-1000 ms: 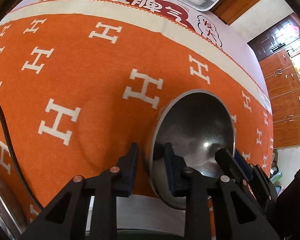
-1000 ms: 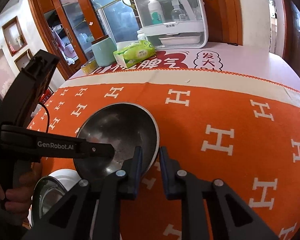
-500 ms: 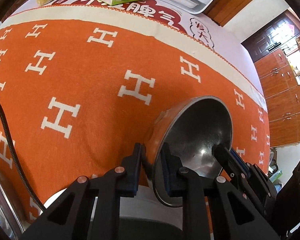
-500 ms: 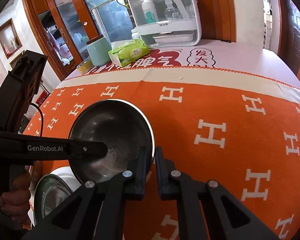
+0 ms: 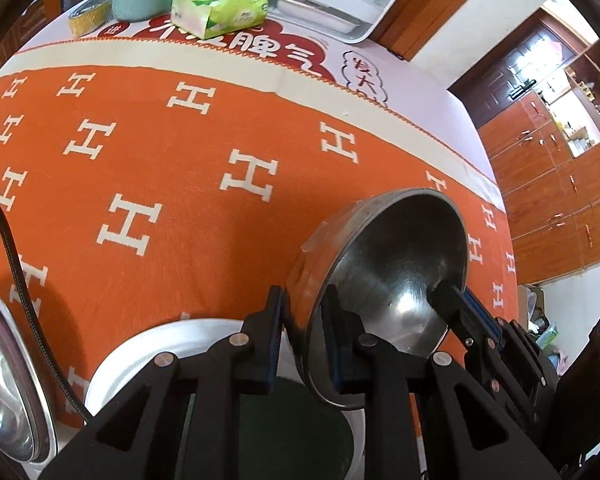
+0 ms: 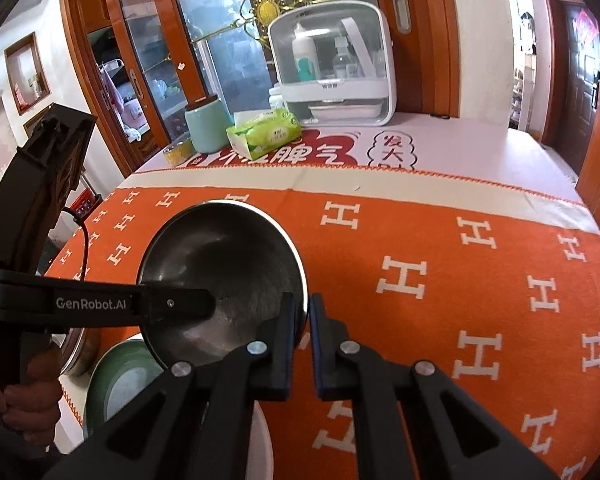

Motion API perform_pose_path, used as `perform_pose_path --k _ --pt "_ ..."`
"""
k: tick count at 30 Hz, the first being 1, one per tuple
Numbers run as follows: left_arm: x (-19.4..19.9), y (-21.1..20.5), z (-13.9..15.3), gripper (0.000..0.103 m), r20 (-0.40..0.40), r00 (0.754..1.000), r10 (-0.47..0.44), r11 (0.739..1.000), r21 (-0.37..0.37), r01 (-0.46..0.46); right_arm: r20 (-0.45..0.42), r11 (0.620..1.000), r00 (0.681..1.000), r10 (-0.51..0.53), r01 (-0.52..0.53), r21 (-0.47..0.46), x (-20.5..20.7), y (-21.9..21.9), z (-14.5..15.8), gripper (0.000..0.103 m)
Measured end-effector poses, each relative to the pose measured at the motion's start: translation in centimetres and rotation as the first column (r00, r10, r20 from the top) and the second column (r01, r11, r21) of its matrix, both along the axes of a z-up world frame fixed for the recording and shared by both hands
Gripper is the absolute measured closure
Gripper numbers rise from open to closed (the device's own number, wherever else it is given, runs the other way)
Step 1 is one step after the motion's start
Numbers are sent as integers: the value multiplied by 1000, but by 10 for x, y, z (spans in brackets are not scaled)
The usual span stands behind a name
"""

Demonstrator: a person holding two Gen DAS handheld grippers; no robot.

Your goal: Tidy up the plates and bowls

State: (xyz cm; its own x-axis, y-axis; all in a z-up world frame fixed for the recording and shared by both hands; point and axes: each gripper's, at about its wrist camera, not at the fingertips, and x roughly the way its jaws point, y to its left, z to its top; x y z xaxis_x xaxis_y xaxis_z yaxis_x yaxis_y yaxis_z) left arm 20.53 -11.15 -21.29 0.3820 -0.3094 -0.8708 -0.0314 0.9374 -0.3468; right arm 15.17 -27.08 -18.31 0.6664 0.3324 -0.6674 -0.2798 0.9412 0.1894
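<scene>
left claw (image 5: 302, 344) clamps steel bowl (image 5: 396, 276) rim | right claw (image 6: 305, 340) likewise, apparently

"GenRobot.AI" on left gripper (image 6: 220, 304); "H" pattern on cloth (image 6: 440, 240).

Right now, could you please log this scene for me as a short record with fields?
surface: table under an orange cloth with white H marks
held item: steel bowl, tilted, clear of the cloth
left gripper: shut on the bowl's rim
right gripper: shut on the opposite rim
below the bowl: white plate with a green centre
near left edge: another steel dish
far side: tissue pack, mint cup, tape roll, white case
</scene>
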Motion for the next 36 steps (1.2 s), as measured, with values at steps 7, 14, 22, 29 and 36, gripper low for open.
perform_pose_path --k 7,14,22,29,36 --pt "-20 0 21 86 57 998 -8 1000 17 7 51 1000 999 10 -10 -3 -20 3 17 97" --pt "-45 3 39 86 97 995 -29 998 51 24 99 999 994 36 -34 -23 -42 11 32 97" --pt "-67 14 49 86 123 992 -19 998 65 11 134 995 989 69 -59 -77 -63 29 42 96" --pt "-77 25 54 86 131 991 -35 997 79 25 151 994 985 77 -63 -94 -73 42 47 96" --pt "-88 43 63 86 151 986 -77 993 96 62 174 993 983 65 -47 -106 -83 63 54 96"
